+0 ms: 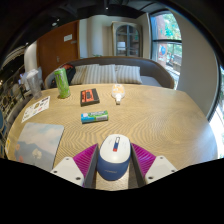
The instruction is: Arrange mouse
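mouse (113,156) — lengthwise between gripper (113,162) fingers

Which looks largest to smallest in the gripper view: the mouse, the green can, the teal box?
1. mouse, between the gripper fingers; nearness to the camera enlarges it.
2. and 3. green can and teal box look alike; no clear order.

Open wooden table (150,115) ahead of the gripper (113,163) and to its right, bare out to the far edge. Between the spread fingers, a white-and-blue mouse (113,157), filling the gap. Straight ahead, a teal box (94,117); beyond it a dark box (89,96) and a glass (118,95). Leftward, a green bottle (62,82), papers (36,107) and a blue mat (38,143) crowding that side.
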